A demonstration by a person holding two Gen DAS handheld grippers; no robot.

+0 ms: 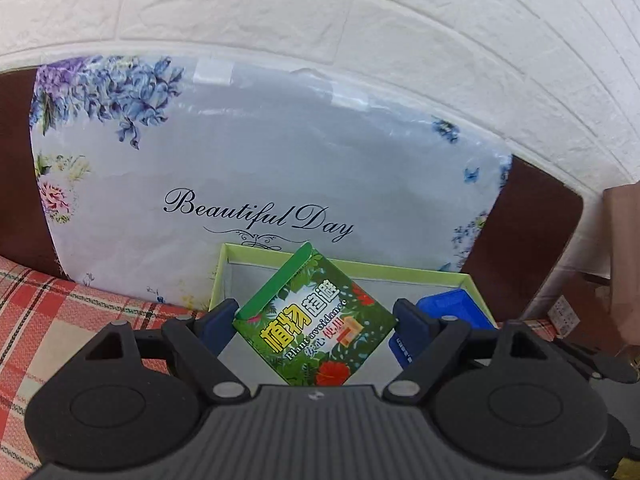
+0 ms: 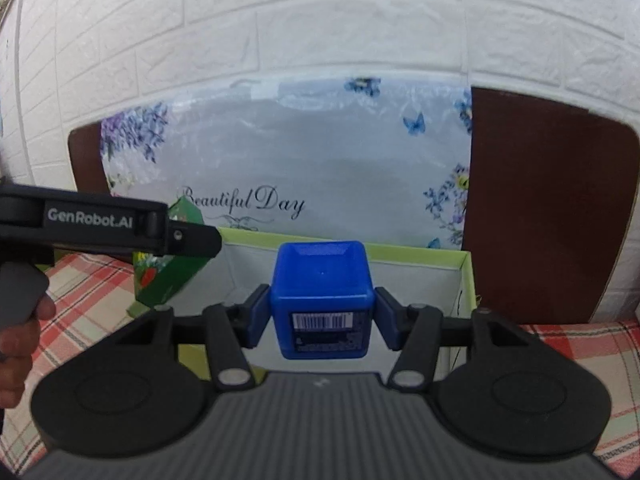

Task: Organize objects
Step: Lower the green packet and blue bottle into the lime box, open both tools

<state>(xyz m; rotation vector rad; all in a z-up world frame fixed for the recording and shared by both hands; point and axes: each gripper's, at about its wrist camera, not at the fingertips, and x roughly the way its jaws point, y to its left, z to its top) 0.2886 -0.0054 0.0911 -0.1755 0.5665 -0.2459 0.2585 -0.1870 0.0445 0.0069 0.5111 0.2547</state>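
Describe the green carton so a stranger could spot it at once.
Find the floral "Beautiful Day" board leaning on the white brick wall; before it sits an open lime-rimmed tray. Above it the left gripper holds the green carton, leaf-printed, unlike the plain blue box.

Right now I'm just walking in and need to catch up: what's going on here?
A person holds two grippers over an open green-rimmed box on a plaid cloth. The left gripper clamps a green leafy carton; the right gripper clamps a blue cube-shaped container. Neither is set down yet.
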